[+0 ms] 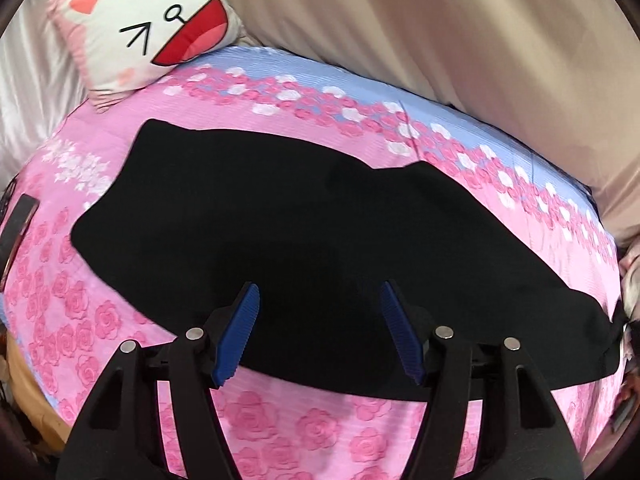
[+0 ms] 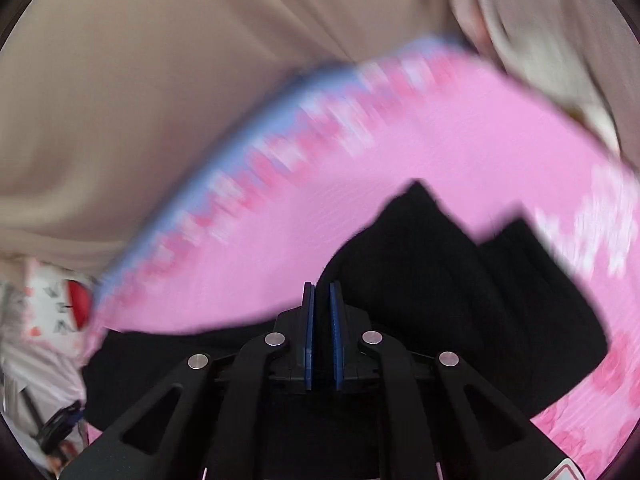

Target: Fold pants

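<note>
- We see the bed sheet (image 1: 120, 312) first: pink fabric printed with roses, with a blue band along its far edge, covering the whole work surface in both views.
- We see beige drapery (image 1: 440, 32) hanging behind the far edge of the sheet; a paler, shinier fabric shows at the left edge of the left wrist view.
- We find the black pants (image 1: 280, 232) lying flat on the sheet, stretched across the middle of the left wrist view, one end toward the cushion and the other reaching the right edge of the bed. In the right wrist view the same garment (image 2: 440, 280) shows bunched, with two pointed peaks of cloth rising beyond the fingers; that view is blurred.
- We note a white cushion with a cartoon cat face (image 1: 152, 28) leaning at the far left corner of the sheet, well apart from the pants.
- We note a dark flat object (image 1: 18, 224) at the left edge of the sheet; we cannot identify it.
- We see the left gripper (image 1: 320, 332) above the near edge of the pants, its jaws released and wide apart, with the blue pads clear of the cloth.
- We see the right gripper (image 2: 322, 336) with its jaws clenched to a narrow slit at the garment's edge; we cannot tell whether cloth is pinched between the pads.
</note>
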